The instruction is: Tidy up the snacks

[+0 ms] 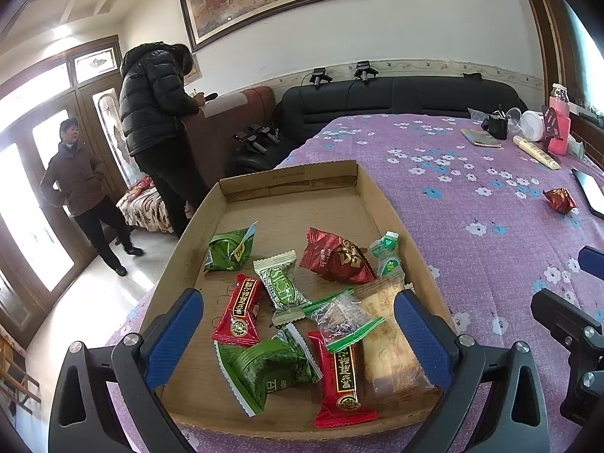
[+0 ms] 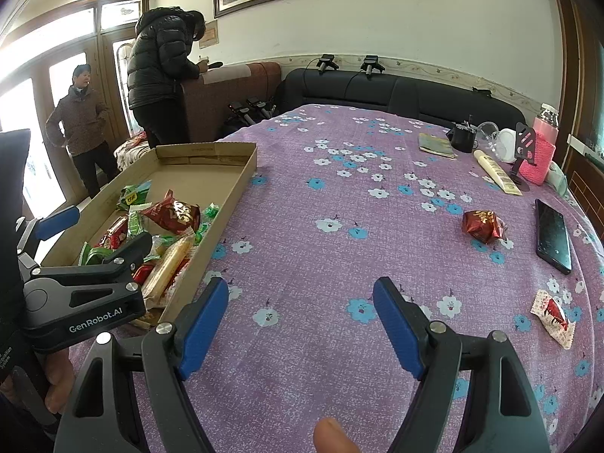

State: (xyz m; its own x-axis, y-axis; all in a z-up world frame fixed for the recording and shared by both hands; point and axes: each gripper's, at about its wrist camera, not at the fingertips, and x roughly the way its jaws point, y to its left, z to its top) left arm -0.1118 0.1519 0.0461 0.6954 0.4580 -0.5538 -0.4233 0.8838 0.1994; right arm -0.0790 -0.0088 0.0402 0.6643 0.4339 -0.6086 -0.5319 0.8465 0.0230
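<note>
- Left claw (image 1: 298,324): jaws wide apart, gripping nothing, above the near end of the cardboard tray (image 1: 260,188).
- Right claw (image 2: 300,324): jaws wide, empty, over the purple floral cloth (image 2: 339,256).
- Tray holds mixed snack packets (image 1: 241,313).
- Farther right on the cloth: white-red packet (image 2: 553,317), then red foil snack (image 2: 483,225), beside a phone (image 2: 553,236).

Left gripper (image 1: 298,324): black angular frame arms behind claw, blue ribbed pads (image 1: 422,334) lining inner faces, silver round screws at pivots. Right gripper (image 2: 302,324): same build. White "GenRobot.AI" lettering on left gripper's black side plate, seen from right wrist view.
</note>
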